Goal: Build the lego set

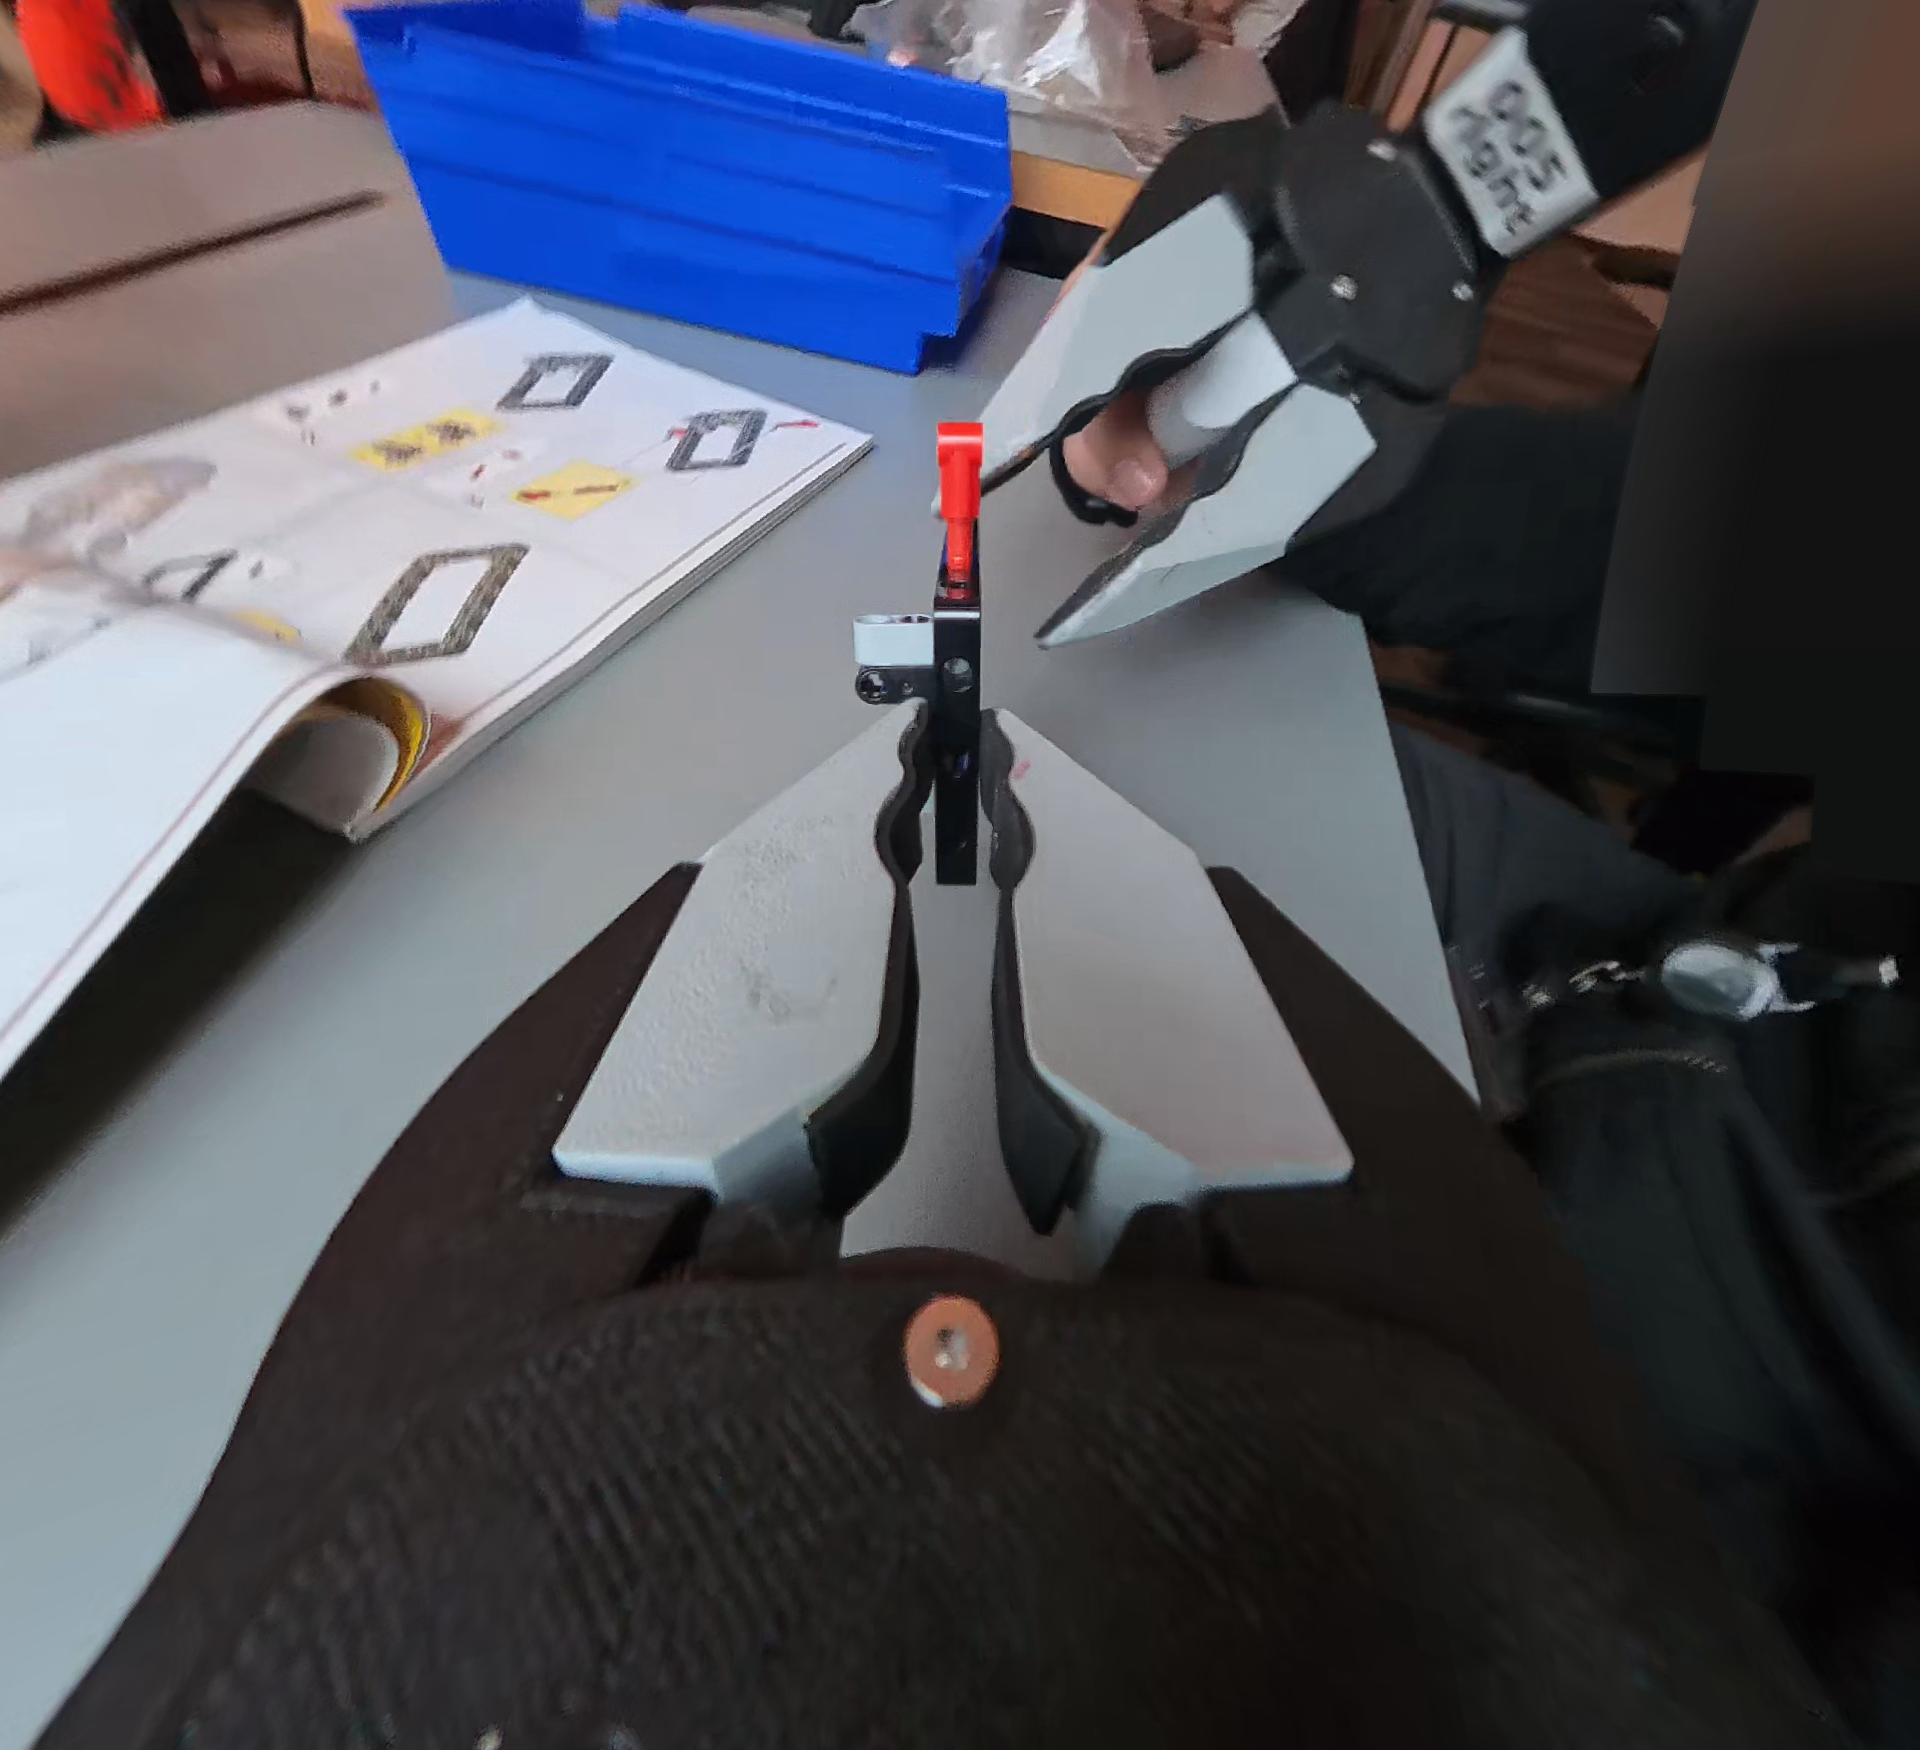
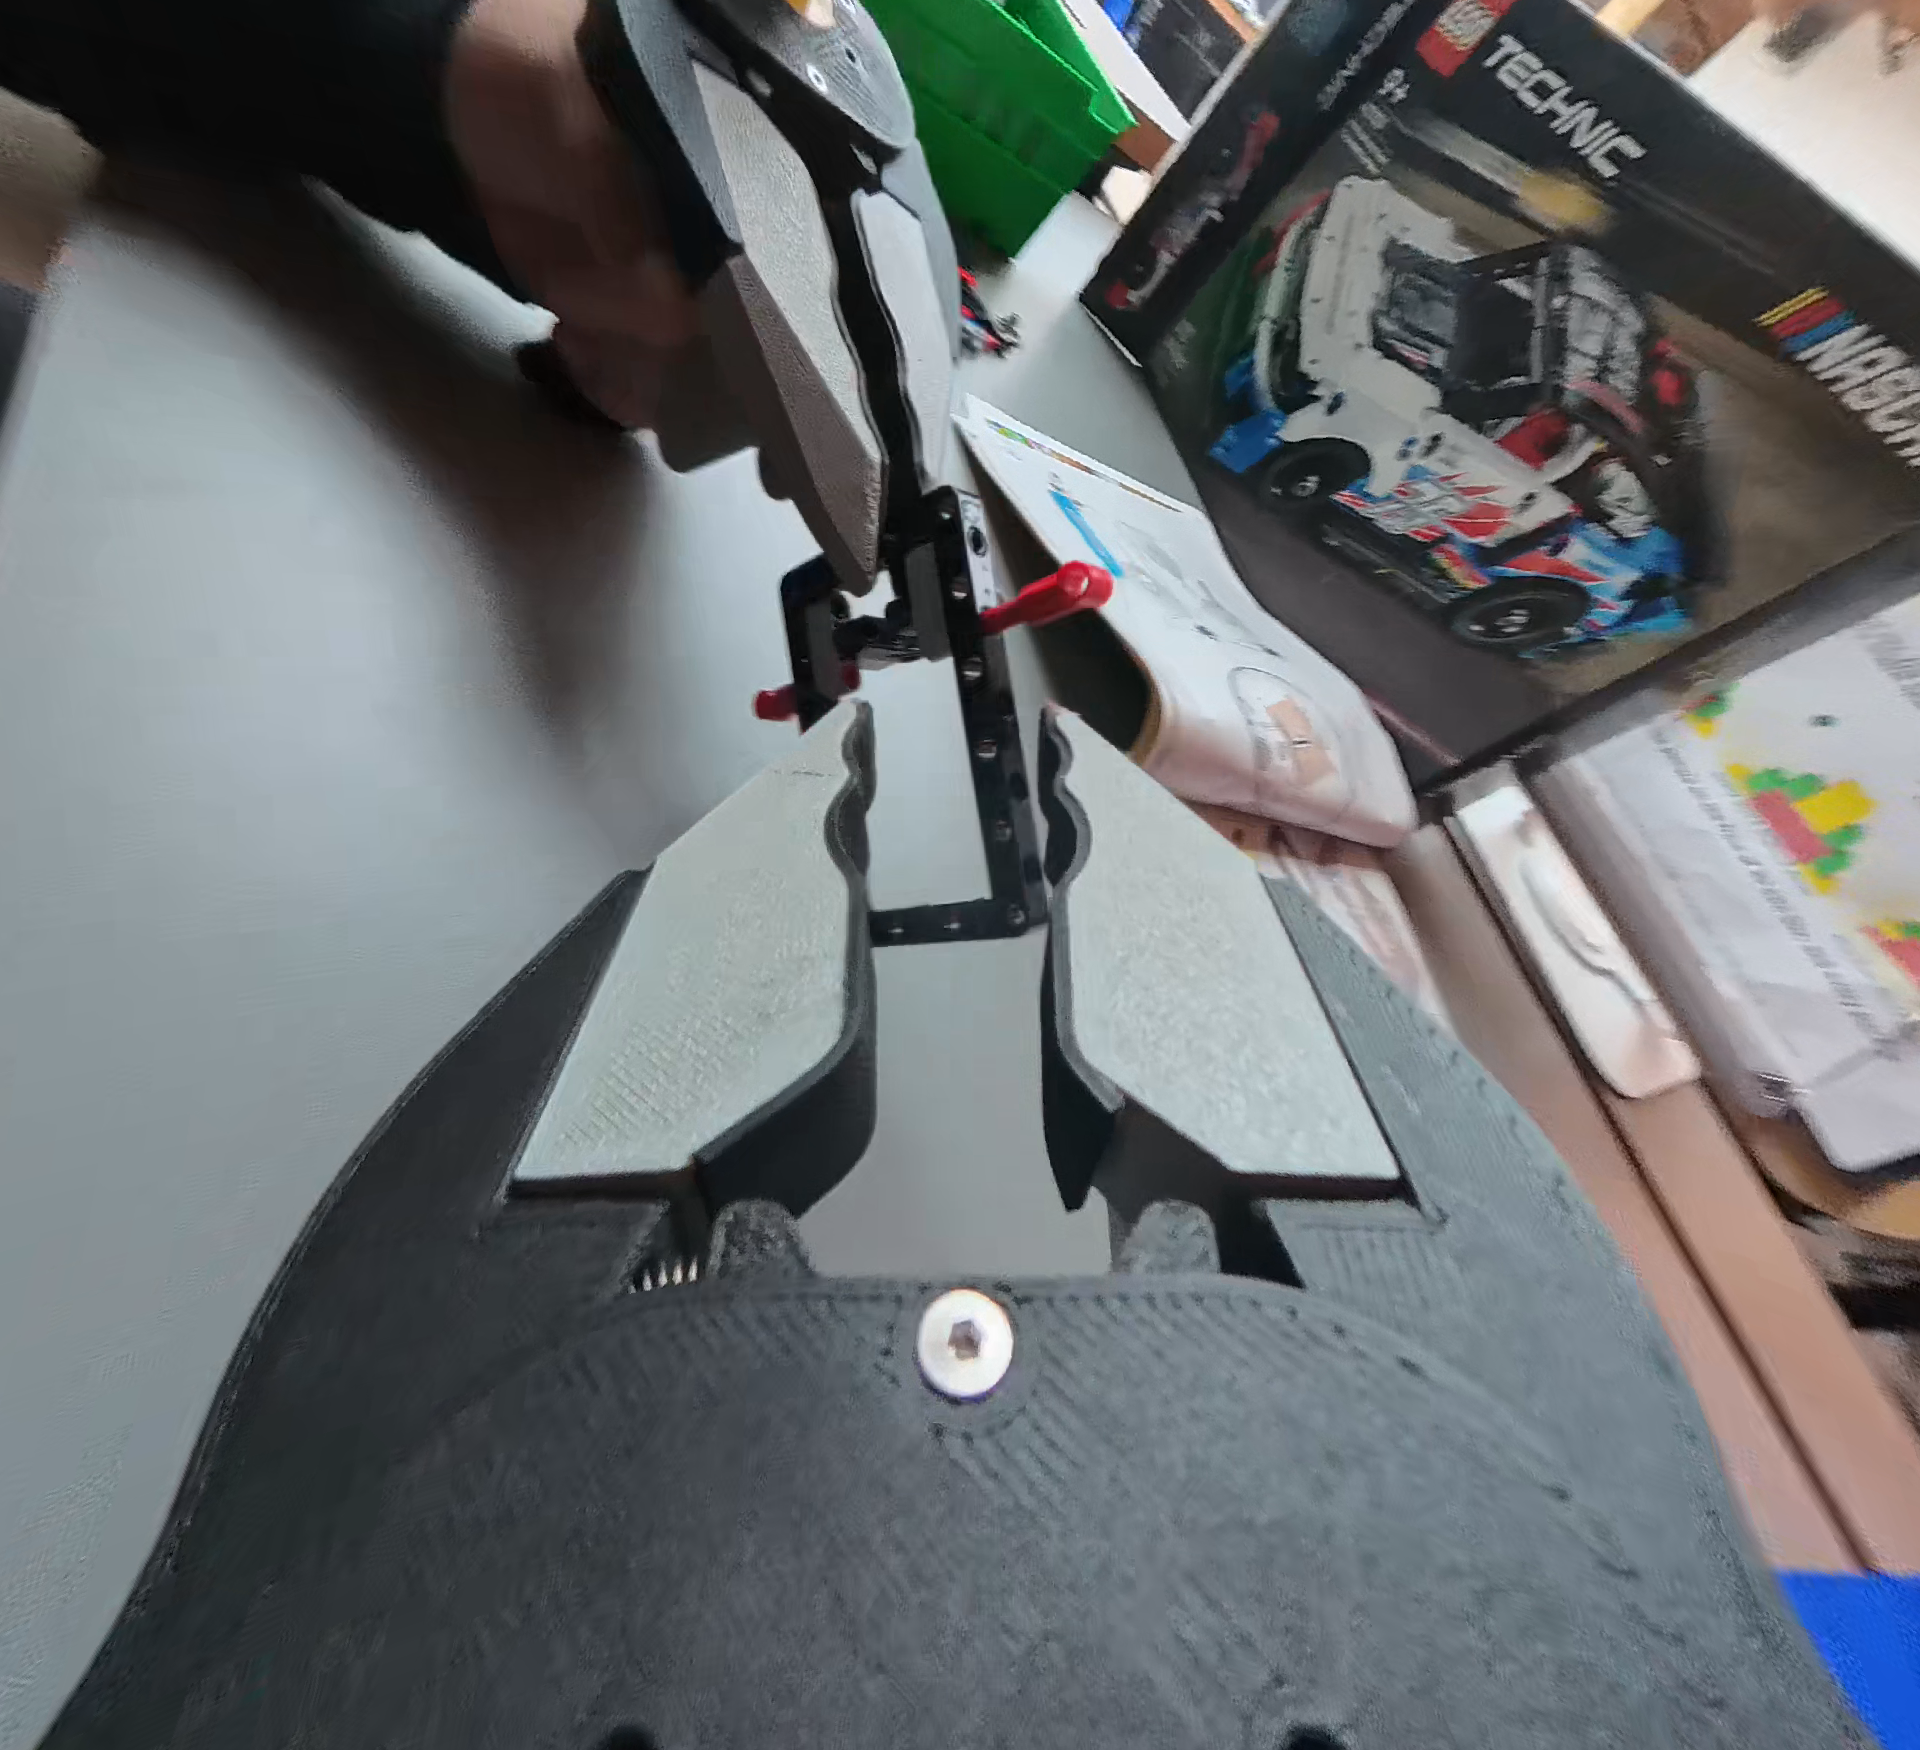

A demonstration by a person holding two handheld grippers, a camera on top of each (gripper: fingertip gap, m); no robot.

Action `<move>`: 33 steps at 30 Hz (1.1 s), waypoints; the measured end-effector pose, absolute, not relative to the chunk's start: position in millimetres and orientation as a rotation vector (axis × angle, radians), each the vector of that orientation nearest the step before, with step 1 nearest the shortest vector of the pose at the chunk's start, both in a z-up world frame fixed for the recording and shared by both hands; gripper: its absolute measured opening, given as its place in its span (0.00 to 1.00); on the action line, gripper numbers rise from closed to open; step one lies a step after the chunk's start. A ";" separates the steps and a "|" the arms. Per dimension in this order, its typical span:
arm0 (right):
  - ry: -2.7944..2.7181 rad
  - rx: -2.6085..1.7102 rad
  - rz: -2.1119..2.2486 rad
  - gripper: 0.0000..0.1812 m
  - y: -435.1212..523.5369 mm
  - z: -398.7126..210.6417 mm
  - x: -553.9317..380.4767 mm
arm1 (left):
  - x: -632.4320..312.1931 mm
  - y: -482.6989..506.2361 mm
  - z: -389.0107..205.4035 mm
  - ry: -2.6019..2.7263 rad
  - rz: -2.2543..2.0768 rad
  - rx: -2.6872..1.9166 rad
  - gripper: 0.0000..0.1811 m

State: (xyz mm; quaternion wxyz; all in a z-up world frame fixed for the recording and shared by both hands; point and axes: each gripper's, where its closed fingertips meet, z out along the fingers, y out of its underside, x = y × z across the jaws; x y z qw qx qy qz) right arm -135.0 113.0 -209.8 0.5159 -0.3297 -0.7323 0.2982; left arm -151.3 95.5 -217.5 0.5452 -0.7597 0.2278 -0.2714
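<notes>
My left gripper (image 1: 954,718) is shut on a black Lego frame (image 1: 957,807) and holds it edge-on above the grey table (image 1: 644,869). A red axle pin (image 1: 958,485) sticks out of the frame's far end, and a grey connector (image 1: 891,638) sits on its left side. My right gripper (image 1: 1023,557) is open just right of the red pin. In the right wrist view the open right gripper (image 2: 954,724) has the frame's long beam (image 2: 997,765) between its fingers, close to the right pad. The left gripper (image 2: 883,557) clamps the frame from above. The red pin (image 2: 1044,599) and a smaller red pin (image 2: 779,703) show.
An open instruction booklet (image 1: 364,578) lies on the left, with a blue bin (image 1: 707,173) behind it. In the right wrist view the booklet (image 2: 1195,661), the set's box (image 2: 1507,350), a green bin (image 2: 987,100) and loose pieces (image 2: 982,329) show. The table edge runs close on the right. The grippers are tip to tip, or close to it.
</notes>
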 end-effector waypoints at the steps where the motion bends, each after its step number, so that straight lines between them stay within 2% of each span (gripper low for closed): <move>1: -1.749 -0.785 0.653 0.15 119.8 -209.8 -139.8 | -154.7 99.2 -219.7 0.501 -0.680 -1.830 0.03; 2: -1.742 -0.791 0.599 0.15 126.8 -210.7 -144.6 | -157.3 102.2 -221.7 0.463 -0.719 -1.854 0.03; 5: -1.768 -0.779 0.539 0.28 132.6 -215.7 -156.8 | -166.0 107.4 -222.5 0.335 -0.844 -1.879 0.03; 9: -1.753 -0.761 0.471 0.30 138.3 -217.0 -167.0 | -172.7 109.1 -222.0 0.205 -0.983 -1.870 0.03; 21: -1.762 -0.633 0.233 0.25 134.1 -223.1 -173.5 | -163.2 107.1 -230.0 0.127 -1.142 -1.910 0.03; 33: -1.753 -0.729 0.386 0.22 140.1 -224.7 -176.7 | -170.4 113.7 -228.8 0.013 -1.225 -1.884 0.03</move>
